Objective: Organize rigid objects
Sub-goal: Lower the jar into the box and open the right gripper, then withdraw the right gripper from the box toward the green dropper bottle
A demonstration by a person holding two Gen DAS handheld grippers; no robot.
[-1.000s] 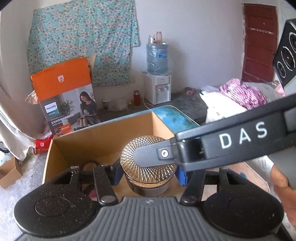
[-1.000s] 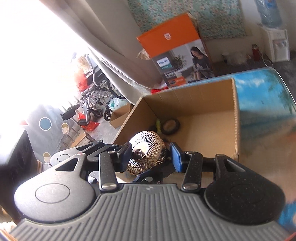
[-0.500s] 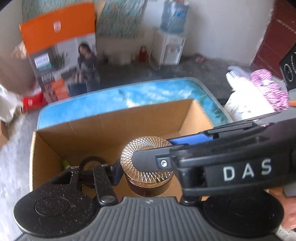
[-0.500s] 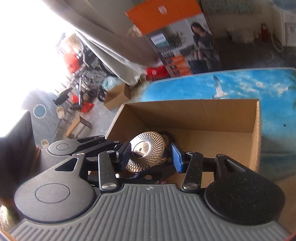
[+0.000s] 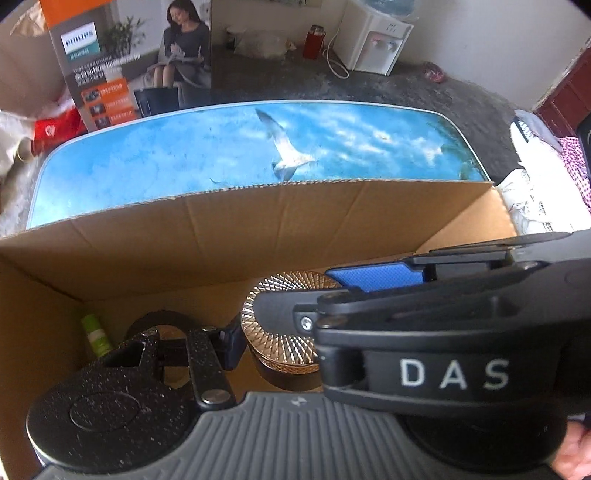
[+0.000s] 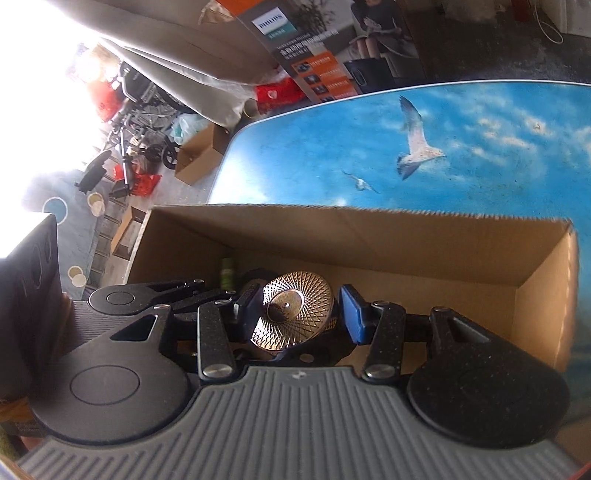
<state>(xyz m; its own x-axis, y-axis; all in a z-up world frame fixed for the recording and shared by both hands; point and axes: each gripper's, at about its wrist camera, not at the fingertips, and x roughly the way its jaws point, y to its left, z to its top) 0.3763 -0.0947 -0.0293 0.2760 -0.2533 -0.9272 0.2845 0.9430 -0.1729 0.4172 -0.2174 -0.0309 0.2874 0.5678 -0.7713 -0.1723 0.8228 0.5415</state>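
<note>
We held one gold-lidded jar (image 5: pixel 286 325) with both grippers, the left gripper (image 5: pixel 284 334) and right gripper (image 6: pixel 295 314) each clamped on it, inside the cardboard box (image 5: pixel 258 229) near its left wall.

A table (image 5: pixel 166 162) printed with blue sky and a gull (image 5: pixel 288 151) fills the middle of the left wrist view. At 11 o'clock beyond it stands an orange Philips carton (image 5: pixel 122 62). At 1 o'clock a white water dispenser (image 5: pixel 376 40) stands by the wall, a red flask (image 5: pixel 313 36) just left of it. In the right wrist view, a small brown box (image 6: pixel 199 155) sits on the floor at 10 o'clock.
</note>
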